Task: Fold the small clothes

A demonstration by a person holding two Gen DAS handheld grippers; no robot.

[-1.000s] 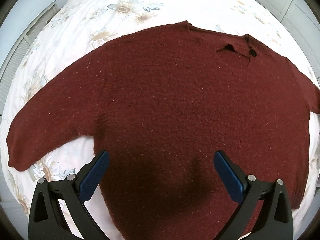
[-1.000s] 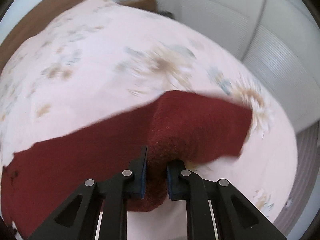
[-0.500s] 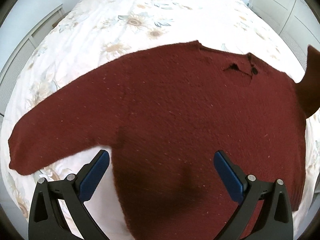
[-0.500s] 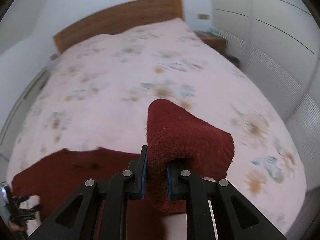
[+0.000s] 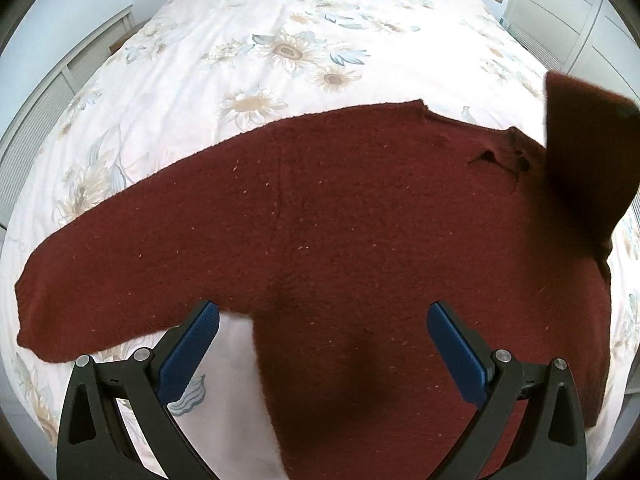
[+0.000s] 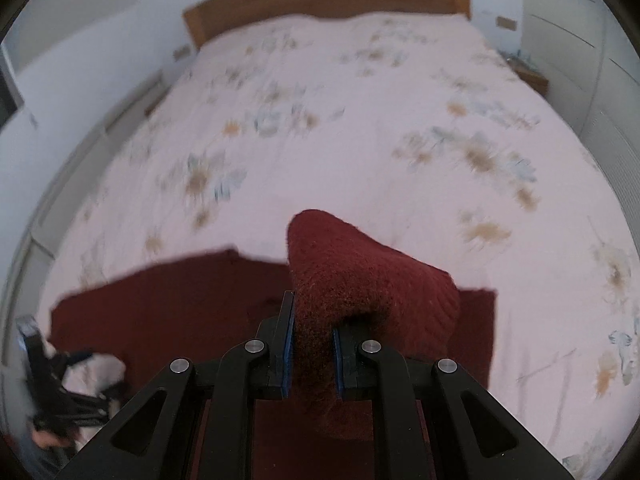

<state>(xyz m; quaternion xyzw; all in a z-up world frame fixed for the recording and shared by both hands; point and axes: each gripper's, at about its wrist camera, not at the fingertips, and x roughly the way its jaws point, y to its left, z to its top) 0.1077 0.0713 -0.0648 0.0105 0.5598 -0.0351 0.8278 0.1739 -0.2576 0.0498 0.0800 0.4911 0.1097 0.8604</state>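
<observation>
A dark red knit sweater lies flat on the floral bedspread, with its left sleeve spread out to the side. My left gripper is open and empty above the sweater's lower left part. My right gripper is shut on the sweater's right sleeve and holds it lifted over the sweater's body. The raised sleeve shows at the right edge of the left wrist view. The left gripper shows blurred at the far left of the right wrist view.
The bed has a wooden headboard at the far end. White wardrobe doors stand along the right side and a white panelled wall along the left. A small wooden nightstand sits at the bed's far right.
My right gripper has lifted the right sleeve and carried it left, over the sweater's body. My left gripper has drifted left and slightly back, still open.
</observation>
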